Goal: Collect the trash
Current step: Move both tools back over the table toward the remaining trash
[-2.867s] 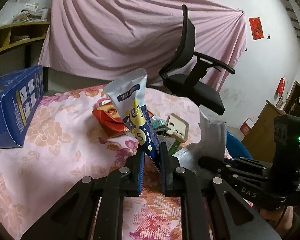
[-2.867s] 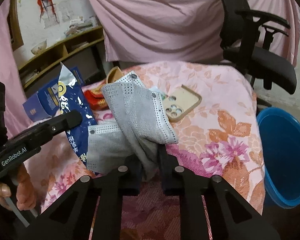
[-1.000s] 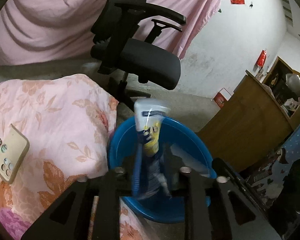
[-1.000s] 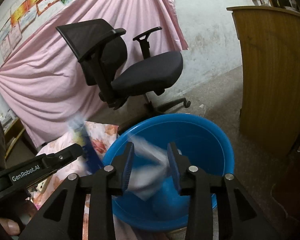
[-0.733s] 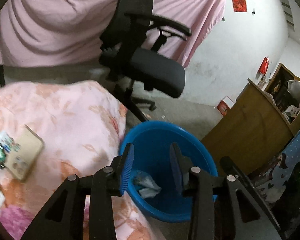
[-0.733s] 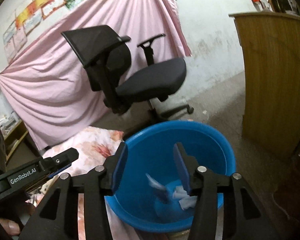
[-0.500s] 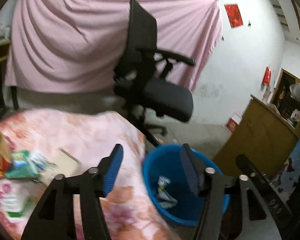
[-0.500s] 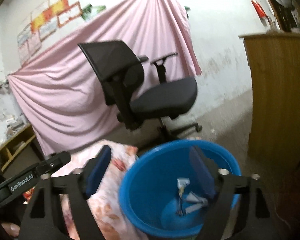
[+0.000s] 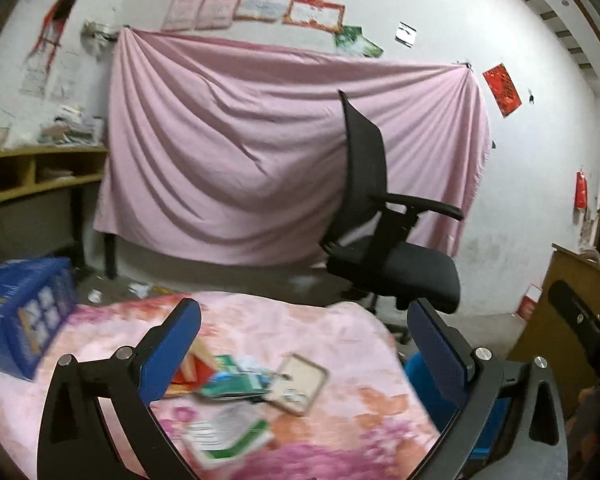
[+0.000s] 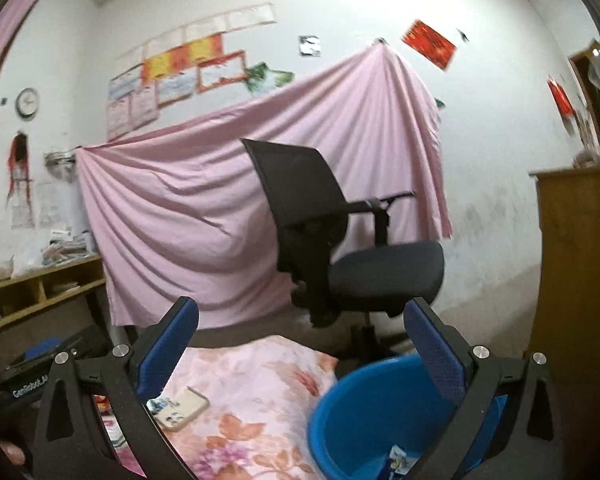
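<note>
On the floral-clothed table (image 9: 100, 332) lie blurred wrappers (image 9: 236, 378), a phone case (image 9: 298, 384) and a blue box (image 9: 24, 320). Both tools, left (image 9: 304, 344) and right (image 10: 300, 340), are opening, empty; discarded wrappers (image 10: 398, 458) sit in the blue basin (image 10: 340, 412) beside the table.

**Gripper hardware: appearance check**

Left gripper (image 9: 302, 334): black frame of flat, angular linkage arms with triangular cut-outs. Round silver screws (image 9: 481, 353) sit at the pivot points. Each finger carries a blue pad (image 9: 168, 350) with a fine dotted texture on its inner face.

Right gripper (image 10: 300, 340): same build, with black linkage arms, silver pivot screws and blue textured pads.

Seen from the right wrist camera, the left unit's black body bears white lettering (image 10: 30, 385) reading "GenRobot", the rest cut off.
</note>
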